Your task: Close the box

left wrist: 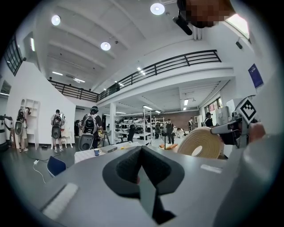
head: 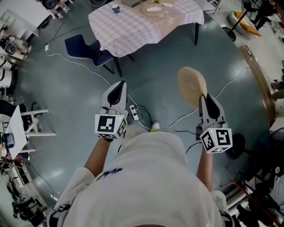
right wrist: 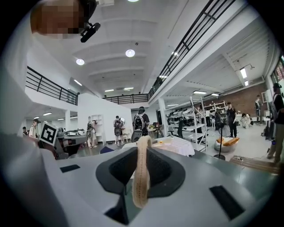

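My right gripper [head: 207, 100] is shut on a wide beige roll of tape [head: 192, 86], held up over the floor. In the right gripper view the roll [right wrist: 141, 173] stands edge-on between the jaws. The left gripper [head: 117, 90] is shut with nothing in it, and its dark pads [left wrist: 141, 175] meet. From the left gripper view the roll [left wrist: 202, 142] and the right gripper [left wrist: 234, 128] show off to the right. A flat tan cardboard piece [head: 159, 10], perhaps the box, lies on the far table with the checked cloth [head: 133, 26], well ahead of both grippers.
A blue cup [head: 116, 8] stands on the table and a blue chair [head: 83, 47] sits at its left. A power strip and white cables [head: 134, 113] lie on the floor by my feet. Several people stand far off near shelves [left wrist: 91, 126].
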Demonstrator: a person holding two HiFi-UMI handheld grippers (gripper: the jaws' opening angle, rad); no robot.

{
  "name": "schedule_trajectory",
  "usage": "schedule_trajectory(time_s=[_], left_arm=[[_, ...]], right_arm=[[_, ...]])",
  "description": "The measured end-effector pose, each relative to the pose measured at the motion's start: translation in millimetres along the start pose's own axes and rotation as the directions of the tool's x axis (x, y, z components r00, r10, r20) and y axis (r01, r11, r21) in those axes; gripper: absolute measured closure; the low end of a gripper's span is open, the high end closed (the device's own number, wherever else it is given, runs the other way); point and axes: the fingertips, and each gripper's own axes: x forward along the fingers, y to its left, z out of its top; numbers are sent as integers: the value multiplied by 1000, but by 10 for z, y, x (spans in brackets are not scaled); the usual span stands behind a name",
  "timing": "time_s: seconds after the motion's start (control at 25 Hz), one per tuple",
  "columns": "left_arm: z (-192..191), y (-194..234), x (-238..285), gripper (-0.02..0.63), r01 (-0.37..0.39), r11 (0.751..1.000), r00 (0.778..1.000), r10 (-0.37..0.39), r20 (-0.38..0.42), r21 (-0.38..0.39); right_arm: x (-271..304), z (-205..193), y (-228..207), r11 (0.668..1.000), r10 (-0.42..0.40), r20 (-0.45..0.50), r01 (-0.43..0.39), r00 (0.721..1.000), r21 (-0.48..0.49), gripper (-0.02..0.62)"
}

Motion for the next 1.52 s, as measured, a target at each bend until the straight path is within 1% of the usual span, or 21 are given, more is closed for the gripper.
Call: schedule_trajectory(time_s=[0.24,0.36,0.52,0.68,0.8,0.92,1.08,1.36,1.52], left_arm=[[-49,-109,93,603,-2,1000,1000,2,-6,21],[-21,-161,95,603,8,1000,1000,-8,-13,29],[32,-202,104,604,3,999,1000,-2,-17,45],[-35,-241,52,604,14,998,999,-11,-48,59],[-69,-219,58,604,8,999,998,-4,-67,53],[-43,-237,141,604,14,999,998,-11,-59,48],[-32,-300,268,604,52,997,997,-48,-65,63],[-50,-365,647,604,85,995,995,-82,-61,56],[-46,-318,849,604,87,995,994,-83,-64,50]], right_arm=[[-78,-38,-119,1000,-25,25,25,999,9,529],[-112,-11,-112,1000,-22,26,22,999,5,529],[-129,-7,-179,1000,-21,37,20,999,23,529],[-185,-75,-243,999,-40,30,40,999,19,529],[-256,-76,-296,997,-61,35,60,997,40,529],[-270,-107,-374,996,-77,37,75,996,54,529],[-238,-75,-394,994,-94,35,92,995,54,529],[-87,-76,-583,991,-126,23,124,992,52,529],[67,-65,-674,991,-126,12,126,992,49,529]])
